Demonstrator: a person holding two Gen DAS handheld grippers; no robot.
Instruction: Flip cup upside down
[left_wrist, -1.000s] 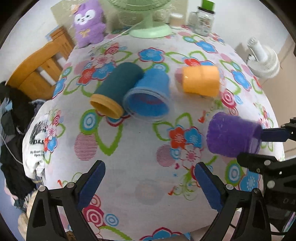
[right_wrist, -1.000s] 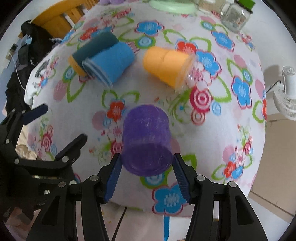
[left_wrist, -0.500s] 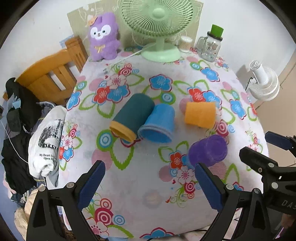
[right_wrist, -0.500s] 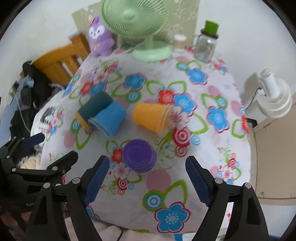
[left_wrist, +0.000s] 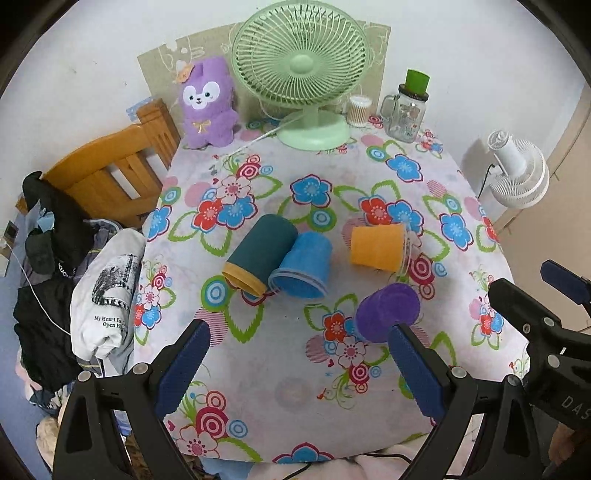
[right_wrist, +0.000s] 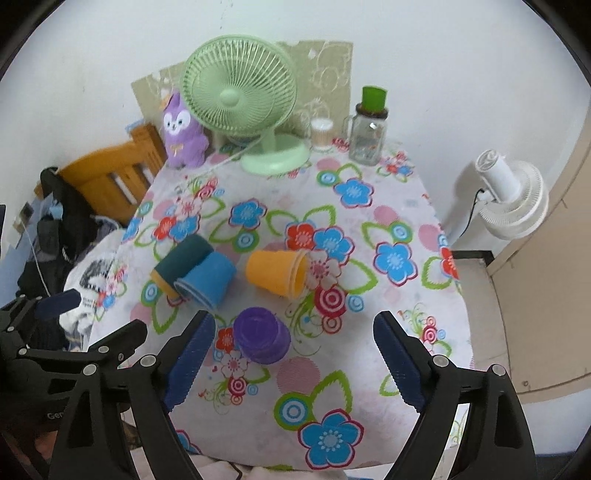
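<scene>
A purple cup (right_wrist: 261, 340) stands upside down on the flowered tablecloth near its front edge; it also shows in the left wrist view (left_wrist: 387, 312). A dark teal cup (left_wrist: 260, 254), a blue cup (left_wrist: 303, 270) and an orange cup (left_wrist: 377, 248) lie on their sides mid-table. My right gripper (right_wrist: 293, 360) is open and empty, raised above and in front of the purple cup. My left gripper (left_wrist: 297, 367) is open and empty, above the front of the table, left of the purple cup.
A green desk fan (left_wrist: 301, 70), a purple plush toy (left_wrist: 208, 105), a glass jar with green lid (left_wrist: 408, 109) and a small container stand at the back of the table. A wooden chair (left_wrist: 110, 177) with clothes is at the left. A white fan (left_wrist: 517, 173) stands at the right.
My right gripper let go of the purple cup, which now stands upside down on the table. Both grippers pulled back and up from the table.
</scene>
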